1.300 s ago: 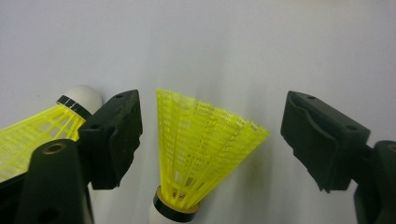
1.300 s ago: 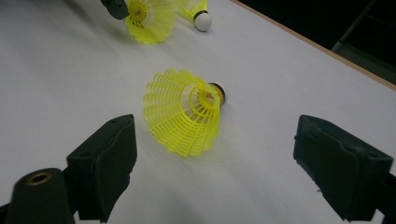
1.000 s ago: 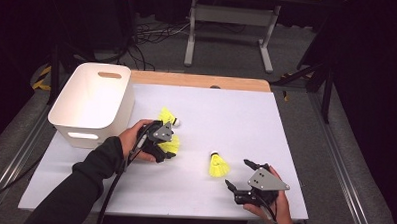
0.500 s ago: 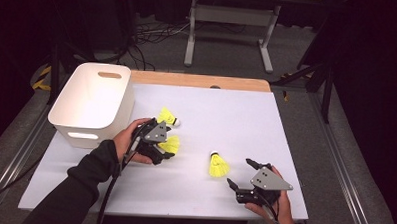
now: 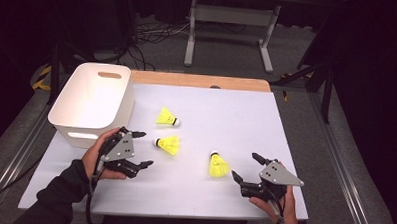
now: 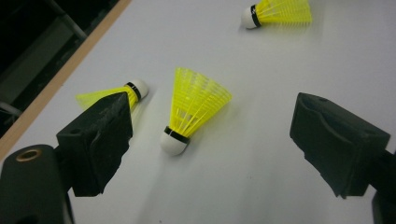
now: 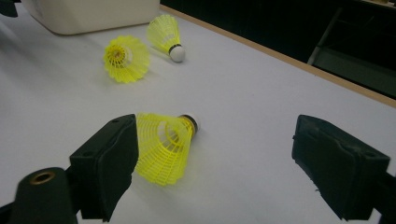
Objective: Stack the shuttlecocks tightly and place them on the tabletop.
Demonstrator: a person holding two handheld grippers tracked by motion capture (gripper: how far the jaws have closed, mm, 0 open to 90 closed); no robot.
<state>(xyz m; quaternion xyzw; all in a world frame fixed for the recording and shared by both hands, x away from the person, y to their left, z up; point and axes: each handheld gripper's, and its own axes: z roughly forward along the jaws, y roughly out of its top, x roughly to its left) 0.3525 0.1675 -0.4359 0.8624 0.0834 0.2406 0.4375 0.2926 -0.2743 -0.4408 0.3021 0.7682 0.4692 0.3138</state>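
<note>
The left gripper sits on the table just in front of the white bin, its jaws wide apart and just opened further, with nothing clamped. In the left gripper view a yellow shuttlecock lies on the white tabletop ahead of the gap between the 2 jaws, free of both, cork end toward the camera. A 2nd shuttlecock lies beyond the left-hand jaw, partly hidden by it, and a 3rd lies farther off near the top edge.

The right gripper rests near the front right of the table, its jaws also spread with nothing between the pads. In the right gripper view 1 shuttlecock lies on its side just by the left-hand jaw, skirt toward the camera; whether it touches the jaw I cannot tell.

From the high view the 3 shuttlecocks lie apart on the white surface: 1 near the bin, 1 just beside the left gripper, 1 close to the right gripper
</note>
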